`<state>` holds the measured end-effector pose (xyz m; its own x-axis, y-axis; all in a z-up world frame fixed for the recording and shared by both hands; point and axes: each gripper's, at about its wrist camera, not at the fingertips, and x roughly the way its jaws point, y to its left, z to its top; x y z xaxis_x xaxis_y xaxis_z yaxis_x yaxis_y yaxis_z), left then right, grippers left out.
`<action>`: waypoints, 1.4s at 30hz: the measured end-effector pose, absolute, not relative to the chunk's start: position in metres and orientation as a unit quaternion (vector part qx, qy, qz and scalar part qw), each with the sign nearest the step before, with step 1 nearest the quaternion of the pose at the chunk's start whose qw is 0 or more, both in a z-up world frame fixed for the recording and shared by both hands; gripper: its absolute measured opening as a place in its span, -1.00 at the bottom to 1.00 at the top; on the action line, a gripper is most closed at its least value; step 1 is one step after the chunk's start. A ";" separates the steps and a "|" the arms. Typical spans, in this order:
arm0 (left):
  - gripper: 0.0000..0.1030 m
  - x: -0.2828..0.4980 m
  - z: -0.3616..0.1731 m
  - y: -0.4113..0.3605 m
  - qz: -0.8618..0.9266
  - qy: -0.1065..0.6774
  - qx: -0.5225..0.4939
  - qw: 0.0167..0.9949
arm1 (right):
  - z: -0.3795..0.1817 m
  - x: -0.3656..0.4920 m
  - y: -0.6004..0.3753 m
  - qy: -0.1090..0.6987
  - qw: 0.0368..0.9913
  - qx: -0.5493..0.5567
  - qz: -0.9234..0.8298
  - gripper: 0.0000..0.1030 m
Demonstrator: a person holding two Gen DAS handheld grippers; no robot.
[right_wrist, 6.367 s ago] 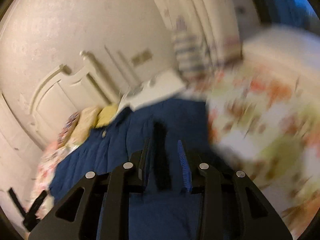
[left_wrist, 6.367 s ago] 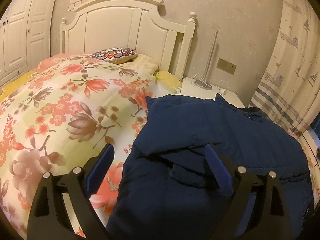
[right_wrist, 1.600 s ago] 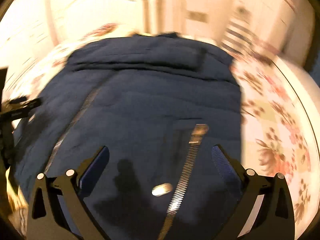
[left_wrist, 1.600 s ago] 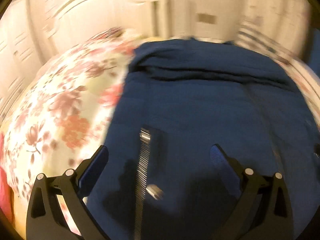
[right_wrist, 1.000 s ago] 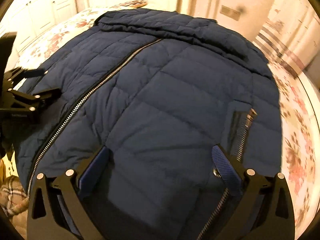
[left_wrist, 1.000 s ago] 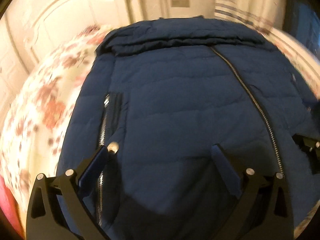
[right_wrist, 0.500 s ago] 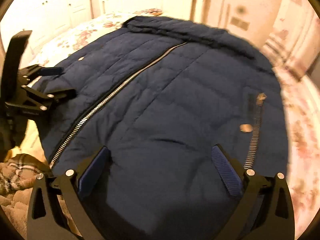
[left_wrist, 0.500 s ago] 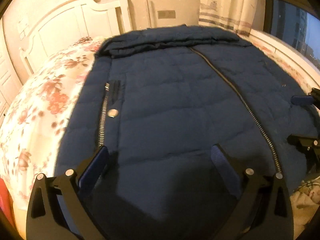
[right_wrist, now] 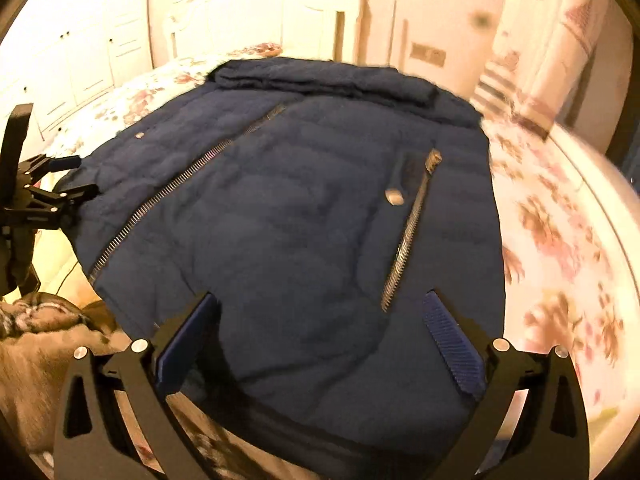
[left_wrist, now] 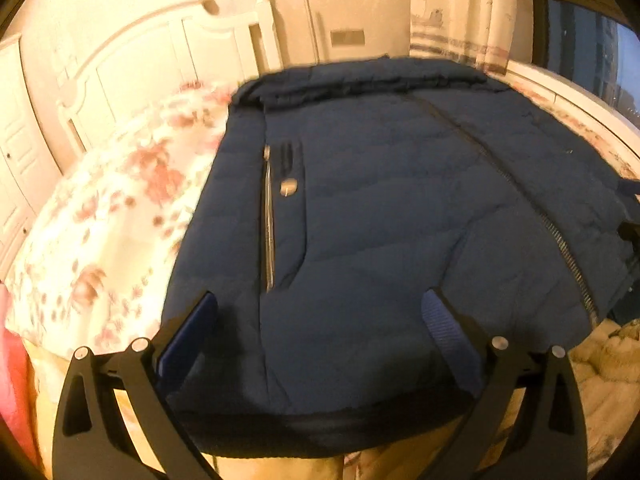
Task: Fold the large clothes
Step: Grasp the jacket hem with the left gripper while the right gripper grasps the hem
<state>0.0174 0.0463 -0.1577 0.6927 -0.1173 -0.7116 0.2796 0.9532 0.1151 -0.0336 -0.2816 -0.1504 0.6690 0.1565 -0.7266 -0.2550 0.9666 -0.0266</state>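
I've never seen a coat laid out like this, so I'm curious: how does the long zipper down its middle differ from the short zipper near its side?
The front zipper runs nearly the whole length of the navy jacket, from its hem towards its collar; the pocket zipper covers only a short stretch near the edge. A round metal snap sits beside the pocket zipper, while none shows along the front zipper. Both have silvery metal teeth and both look closed.

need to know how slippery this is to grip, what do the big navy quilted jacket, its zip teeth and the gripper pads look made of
Navy quilted jacket: looks like matte woven synthetic shell over puffy filling, judging by the stitched, swollen channels; exact fibre unclear.
Zip teeth: appear to be silvery metal, catching light.
Blue pads on the right gripper: ribbed, probably rubber or textured plastic. The left gripper has the same pads.
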 end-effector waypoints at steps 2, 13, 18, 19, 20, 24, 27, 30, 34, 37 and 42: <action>0.96 0.018 -0.157 0.052 -0.112 0.384 0.091 0.912 | -0.158 -0.033 -0.290 0.394 0.910 -0.038 0.119 0.91; 0.96 0.009 -0.144 0.119 -0.027 0.370 0.075 0.926 | -0.154 -0.089 -0.367 0.385 0.921 0.056 0.036 0.91; 0.96 0.014 -0.150 0.119 -0.035 0.378 0.075 0.922 | -0.163 -0.085 -0.353 0.397 0.913 0.064 0.067 0.90; 0.95 0.014 -0.150 0.118 -0.035 0.377 0.079 0.922 | -0.164 -0.084 -0.349 0.399 0.912 0.060 0.072 0.91; 0.88 0.013 -0.150 0.118 -0.038 0.379 0.079 0.921 | -0.165 -0.083 -0.341 0.398 0.913 0.046 0.071 0.91; 0.61 0.008 -0.151 0.118 -0.068 0.388 0.062 0.917 | -0.162 -0.084 -0.330 0.401 0.912 0.029 0.077 0.66; 0.50 0.004 -0.152 0.116 -0.085 0.388 0.054 0.916 | -0.161 -0.084 -0.332 0.397 0.914 0.033 0.072 0.58; 0.54 0.006 -0.154 0.120 -0.088 0.390 0.035 0.916 | -0.161 -0.078 -0.326 0.398 0.915 0.007 0.061 0.58; 0.88 0.016 -0.161 0.127 -0.075 0.394 0.005 0.916 | -0.164 -0.072 -0.322 0.389 0.919 -0.007 0.058 0.62; 0.71 0.019 -0.160 0.122 -0.083 0.396 0.013 0.914 | -0.165 -0.070 -0.322 0.383 0.922 -0.008 0.060 0.62; 0.25 0.020 -0.156 0.109 -0.101 0.395 0.029 0.913 | -0.166 -0.074 -0.323 0.368 0.927 -0.011 0.073 0.56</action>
<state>0.0202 0.1092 -0.1558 0.6674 -0.1623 -0.7268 0.2082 0.9777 -0.0271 -0.0738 -0.3234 -0.1661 0.7185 0.1269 -0.6839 -0.1436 0.9891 0.0326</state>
